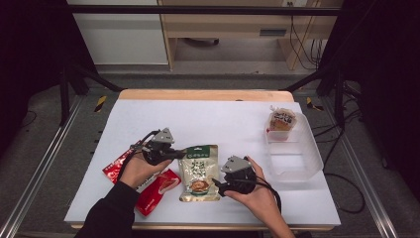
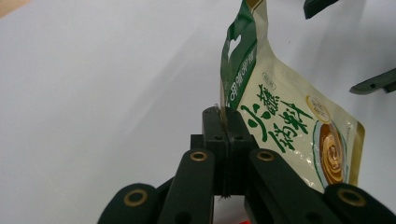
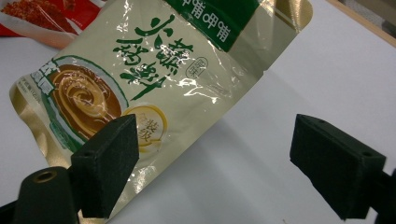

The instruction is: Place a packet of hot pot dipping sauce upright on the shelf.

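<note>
A cream and green snack pouch (image 1: 199,173) lies at the middle front of the white table top (image 1: 218,119). My left gripper (image 1: 181,154) reaches in from the left and is shut on the pouch's upper left edge. In the left gripper view the jaws (image 2: 225,122) pinch the thin edge of the pouch (image 2: 285,126), which is lifted off the table there. My right gripper (image 1: 218,187) sits at the pouch's lower right, open. In the right gripper view its pads (image 3: 109,163) stand wide apart, one over the lower edge of the pouch (image 3: 154,79).
Red snack packets (image 1: 153,191) lie at the front left under my left forearm, and one red packet (image 3: 42,18) also lies beyond the pouch. A clear plastic bin (image 1: 297,158) stands at the right, with an orange packet (image 1: 281,120) leaning at its far end.
</note>
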`<action>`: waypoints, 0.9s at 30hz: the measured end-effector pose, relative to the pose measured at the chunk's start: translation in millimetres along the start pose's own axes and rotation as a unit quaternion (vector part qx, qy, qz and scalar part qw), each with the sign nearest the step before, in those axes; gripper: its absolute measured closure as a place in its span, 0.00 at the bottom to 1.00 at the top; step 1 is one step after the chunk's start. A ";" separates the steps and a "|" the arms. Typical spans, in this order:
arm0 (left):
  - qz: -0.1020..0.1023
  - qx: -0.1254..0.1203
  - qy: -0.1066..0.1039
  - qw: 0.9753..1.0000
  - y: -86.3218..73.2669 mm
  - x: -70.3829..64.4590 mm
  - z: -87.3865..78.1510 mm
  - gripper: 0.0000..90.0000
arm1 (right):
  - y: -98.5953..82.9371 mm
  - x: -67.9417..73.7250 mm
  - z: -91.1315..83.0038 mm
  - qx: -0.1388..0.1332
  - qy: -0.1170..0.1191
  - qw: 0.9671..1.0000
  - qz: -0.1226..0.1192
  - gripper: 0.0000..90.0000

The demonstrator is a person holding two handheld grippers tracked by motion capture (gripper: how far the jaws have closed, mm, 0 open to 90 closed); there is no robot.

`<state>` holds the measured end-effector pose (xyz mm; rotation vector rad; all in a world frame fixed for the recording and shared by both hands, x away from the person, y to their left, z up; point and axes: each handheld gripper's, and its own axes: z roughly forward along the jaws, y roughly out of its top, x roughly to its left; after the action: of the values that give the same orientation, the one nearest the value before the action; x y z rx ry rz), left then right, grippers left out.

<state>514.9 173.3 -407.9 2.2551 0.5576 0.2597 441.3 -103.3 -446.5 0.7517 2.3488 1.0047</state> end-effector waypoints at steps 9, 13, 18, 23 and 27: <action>0.028 -0.023 -0.004 0.999 14.6 -11.7 -19.7 1.00 | 6.7 -4.5 -10.1 -0.017 0.001 1.000 0.014 0.17; 0.046 -0.027 -0.002 0.999 24.6 -16.3 -28.7 1.00 | 9.5 -9.4 -16.1 -0.018 0.001 1.000 0.020 0.17; 0.062 -0.028 0.001 0.998 34.4 -18.0 -37.3 1.00 | 13.7 -14.4 -23.7 -0.012 0.002 1.000 0.013 0.16; 0.076 -0.022 0.003 0.997 42.3 -18.8 -43.6 1.00 | 19.7 -18.4 -30.0 -0.005 0.006 1.000 0.003 0.16; 0.081 -0.019 0.002 0.997 46.3 -19.5 -45.6 1.00 | 26.3 -20.4 -34.0 0.001 0.013 1.000 -0.006 0.16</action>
<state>495.9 166.1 -343.1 2.2665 0.3693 0.3519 443.5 -118.1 -401.3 0.7293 2.3743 1.0129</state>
